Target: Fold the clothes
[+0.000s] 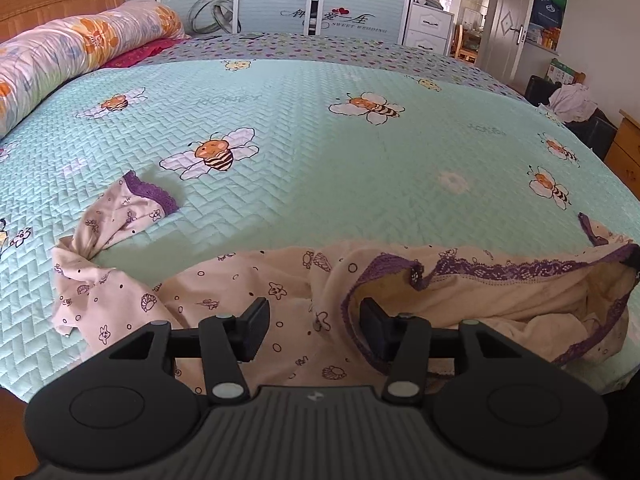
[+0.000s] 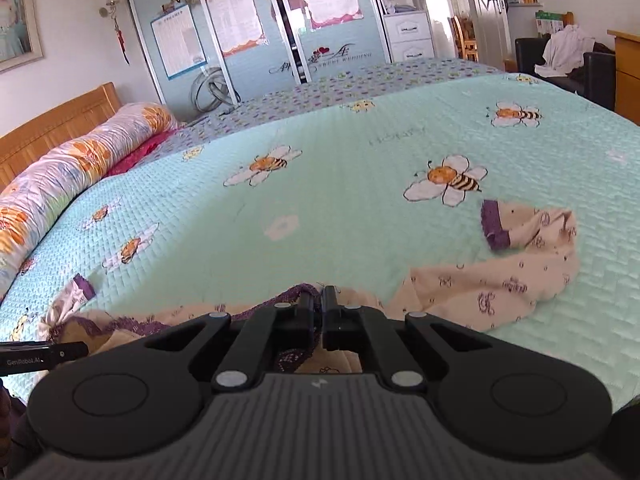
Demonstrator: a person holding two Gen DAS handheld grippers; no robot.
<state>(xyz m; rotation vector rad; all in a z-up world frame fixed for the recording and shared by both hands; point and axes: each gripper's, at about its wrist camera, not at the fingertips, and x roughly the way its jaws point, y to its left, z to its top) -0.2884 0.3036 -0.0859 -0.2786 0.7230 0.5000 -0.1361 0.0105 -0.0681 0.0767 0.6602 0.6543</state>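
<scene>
Right tongs [image 2: 318,312] are clenched on the pajama [image 2: 500,276] neckline at 6 o'clock for spreading; left tongs [image 1: 314,328] are held released above the cloth.

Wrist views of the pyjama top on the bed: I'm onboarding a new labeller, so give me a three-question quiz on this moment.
1. True or false: the left gripper has its jaws apart, with nothing pinched between them.
2. What is the right gripper shut on?
A. the floral bolster
B. the purple lace trim of the pyjama top
C. the bedspread
3. Fill in: the pyjama top lies on a mint bedspread printed with ____.

Key
1. True; it hovers open over the fabric.
2. B; the purple lace trim runs between its closed fingers.
3. Bees.
</scene>
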